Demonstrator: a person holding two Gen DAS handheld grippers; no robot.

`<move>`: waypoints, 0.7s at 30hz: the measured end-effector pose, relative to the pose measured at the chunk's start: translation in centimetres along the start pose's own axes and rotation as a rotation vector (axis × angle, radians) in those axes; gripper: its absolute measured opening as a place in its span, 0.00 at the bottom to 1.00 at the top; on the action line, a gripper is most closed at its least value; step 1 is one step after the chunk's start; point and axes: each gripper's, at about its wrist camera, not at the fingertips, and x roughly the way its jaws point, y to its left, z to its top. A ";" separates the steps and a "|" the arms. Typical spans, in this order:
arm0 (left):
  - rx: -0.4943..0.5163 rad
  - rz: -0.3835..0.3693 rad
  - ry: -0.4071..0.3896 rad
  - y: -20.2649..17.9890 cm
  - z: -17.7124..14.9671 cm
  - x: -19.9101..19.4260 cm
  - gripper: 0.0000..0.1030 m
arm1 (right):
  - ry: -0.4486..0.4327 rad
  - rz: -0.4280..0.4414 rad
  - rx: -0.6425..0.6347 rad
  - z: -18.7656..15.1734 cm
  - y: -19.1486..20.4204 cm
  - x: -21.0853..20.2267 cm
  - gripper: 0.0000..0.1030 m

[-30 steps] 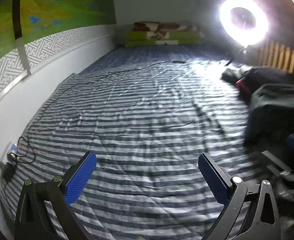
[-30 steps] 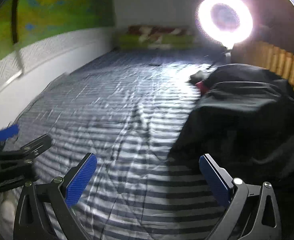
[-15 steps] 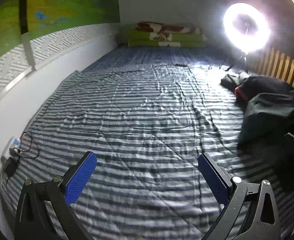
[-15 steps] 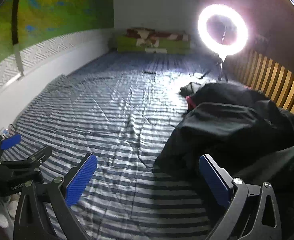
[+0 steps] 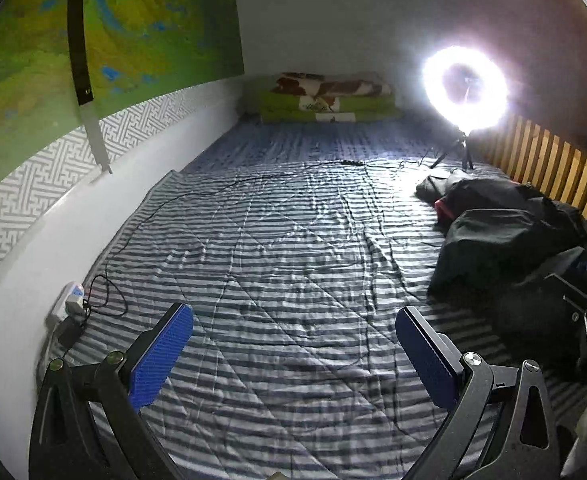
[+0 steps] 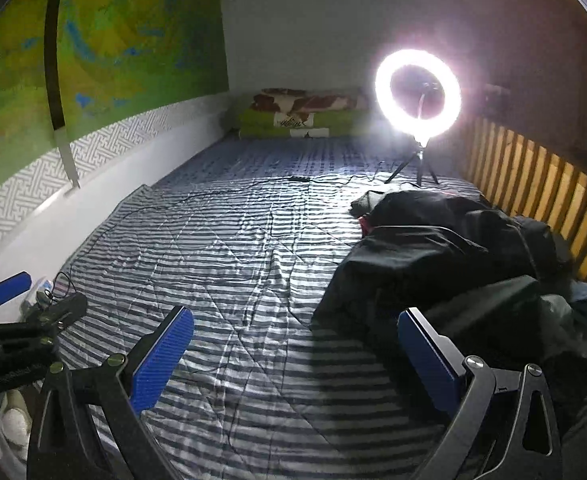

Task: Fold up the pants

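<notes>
A heap of dark clothes (image 6: 453, 264) lies on the right side of the striped bed, against the wooden slats; which piece is the pants I cannot tell. The same heap of dark clothes (image 5: 509, 236) shows at the right in the left wrist view. My right gripper (image 6: 295, 334) hovers open above the sheet, its right pad close to the heap's near edge. My left gripper (image 5: 293, 332) stands open over bare striped sheet, well left of the heap. Neither holds anything. The left gripper's fingers (image 6: 11, 288) show at the far left of the right wrist view.
A lit ring light (image 6: 417, 96) on a tripod stands at the bed's far right. Its cable (image 5: 229, 184) runs across the sheet to a power strip (image 5: 69, 304) by the left wall. Folded blankets (image 5: 329, 100) lie at the far end. Wooden slats (image 6: 541, 196) line the right side.
Both grippers have tilted up and pulled back a little, so more of the wall and ring light shows. Both stay open and empty.
</notes>
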 end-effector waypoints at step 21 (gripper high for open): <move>0.016 -0.041 0.105 -0.8 -1.5 3.2 1.00 | 0.094 -0.128 0.164 -0.8 -15.1 -0.3 0.76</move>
